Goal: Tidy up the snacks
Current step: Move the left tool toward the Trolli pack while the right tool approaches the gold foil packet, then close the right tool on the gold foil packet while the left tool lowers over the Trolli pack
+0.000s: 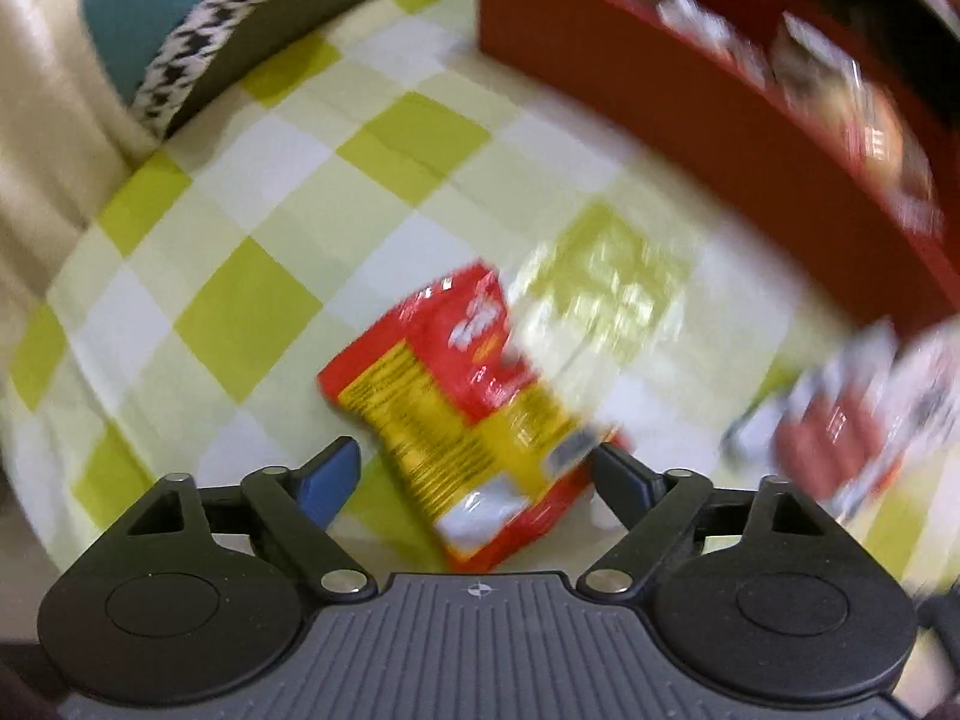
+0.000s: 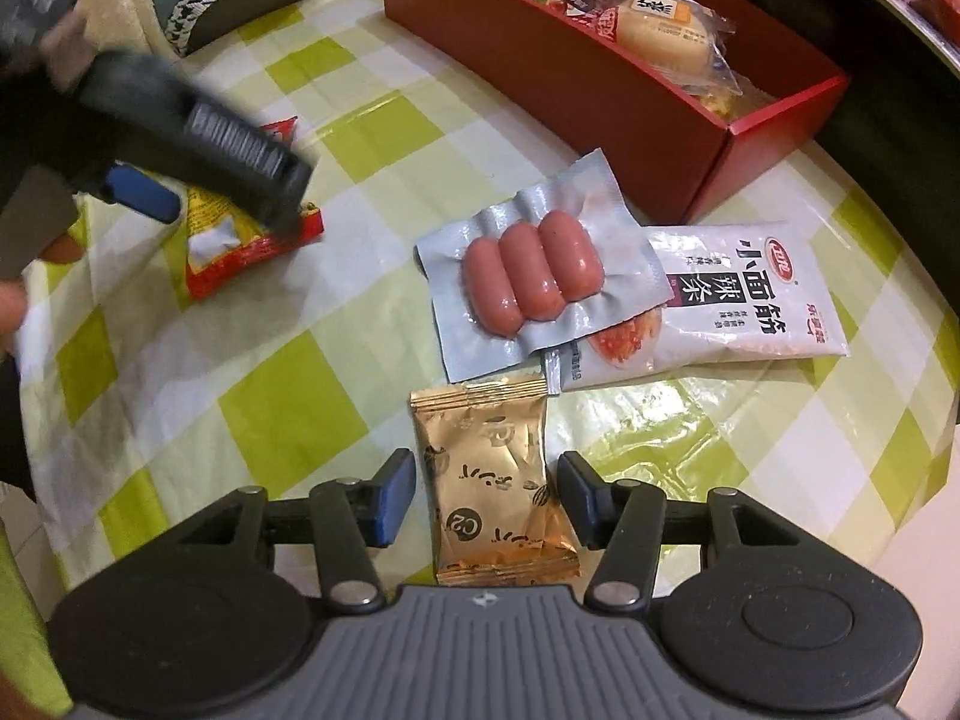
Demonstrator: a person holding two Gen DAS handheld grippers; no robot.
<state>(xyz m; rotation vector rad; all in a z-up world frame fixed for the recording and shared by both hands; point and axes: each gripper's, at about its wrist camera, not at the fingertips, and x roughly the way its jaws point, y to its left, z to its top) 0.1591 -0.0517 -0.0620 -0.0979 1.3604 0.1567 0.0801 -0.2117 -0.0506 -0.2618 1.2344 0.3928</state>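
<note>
A red and yellow snack packet (image 1: 462, 420) lies on the checked tablecloth between the open fingers of my left gripper (image 1: 477, 468); it also shows in the right wrist view (image 2: 240, 228), partly hidden by the left gripper (image 2: 198, 180). My right gripper (image 2: 486, 504) is open, its fingers either side of a gold packet (image 2: 492, 480) on the cloth. A clear pack of three sausages (image 2: 534, 270) lies over a white spicy-strip packet (image 2: 744, 300). A red box (image 2: 600, 96) holds several wrapped snacks, a bun (image 2: 660, 30) among them.
The green and white checked tablecloth (image 2: 288, 414) covers the table. A houndstooth and teal cushion (image 1: 198, 18) sits beyond the far left edge. The red box (image 1: 690, 120) stands at the back right. The left wrist view is motion-blurred.
</note>
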